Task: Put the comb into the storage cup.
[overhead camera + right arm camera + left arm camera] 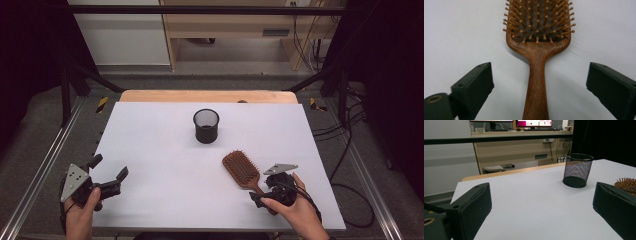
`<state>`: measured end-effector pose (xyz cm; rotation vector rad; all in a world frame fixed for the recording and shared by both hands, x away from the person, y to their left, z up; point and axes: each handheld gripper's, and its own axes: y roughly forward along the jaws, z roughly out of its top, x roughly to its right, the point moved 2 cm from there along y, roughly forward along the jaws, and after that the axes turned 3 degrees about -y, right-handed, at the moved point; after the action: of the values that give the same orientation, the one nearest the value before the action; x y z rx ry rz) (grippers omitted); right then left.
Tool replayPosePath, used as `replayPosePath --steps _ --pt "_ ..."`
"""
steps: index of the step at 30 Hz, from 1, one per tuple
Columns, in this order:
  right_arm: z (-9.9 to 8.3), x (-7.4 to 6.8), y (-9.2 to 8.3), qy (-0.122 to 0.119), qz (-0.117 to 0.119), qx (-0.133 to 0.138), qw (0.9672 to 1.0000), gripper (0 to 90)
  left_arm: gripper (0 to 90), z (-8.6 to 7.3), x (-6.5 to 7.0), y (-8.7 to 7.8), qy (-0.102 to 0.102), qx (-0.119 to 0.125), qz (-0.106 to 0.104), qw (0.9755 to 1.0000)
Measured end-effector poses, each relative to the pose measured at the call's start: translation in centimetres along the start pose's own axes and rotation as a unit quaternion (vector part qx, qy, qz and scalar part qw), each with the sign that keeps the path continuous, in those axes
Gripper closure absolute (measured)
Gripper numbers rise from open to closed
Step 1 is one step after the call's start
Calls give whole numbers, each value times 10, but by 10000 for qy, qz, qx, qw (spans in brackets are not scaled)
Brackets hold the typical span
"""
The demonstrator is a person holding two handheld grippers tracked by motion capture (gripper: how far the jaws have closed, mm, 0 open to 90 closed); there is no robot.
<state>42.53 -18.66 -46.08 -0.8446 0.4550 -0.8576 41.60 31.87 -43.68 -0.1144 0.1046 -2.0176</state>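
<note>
A wooden paddle hairbrush (241, 170) lies bristles up on the white table top (160, 150), right of the middle, with its handle pointing toward the near edge. My right gripper (264, 190) is open at that handle. In the right gripper view the handle (536, 82) runs up between the two black jaws with a gap on each side, and my right gripper (540, 68) touches nothing. At the table's near left corner, my left gripper (110, 167) is held open and empty. Its own view has my left gripper (542, 188) facing a black mesh cup (577, 170).
The black mesh cup (206, 126) stands upright near the middle back of the table. A wooden strip (207, 96) borders the far edge. Metal rails (40, 170) run along both sides, and cables (350, 150) lie on the floor at the right.
</note>
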Motion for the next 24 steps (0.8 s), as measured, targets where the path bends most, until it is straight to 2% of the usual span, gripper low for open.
replayPosePath --steps 3,9,17,18,21,24 --pt "1 2 1 -67 20 -83 9999 73 23 0 0 0 7 -1 -13 10000" --pt "3 2 9 -13 -50 -361 9993 73 23 0 0 0 5 -2 -17 10000" --pt "5 1 18 -165 -85 -601 9980 110 23 0 0 0 4 -7 -18 10000" --pt "6 0 19 -131 -88 -614 9980 146 23 0 0 0 6 -7 -18 10000" --pt "7 -1 20 -236 -58 -631 9977 271 23 0 0 0 -3 -2 -21 10000" --pt "8 -2 21 -188 -30 -648 9977 390 23 0 -1 0 8 -3 -21 10000"
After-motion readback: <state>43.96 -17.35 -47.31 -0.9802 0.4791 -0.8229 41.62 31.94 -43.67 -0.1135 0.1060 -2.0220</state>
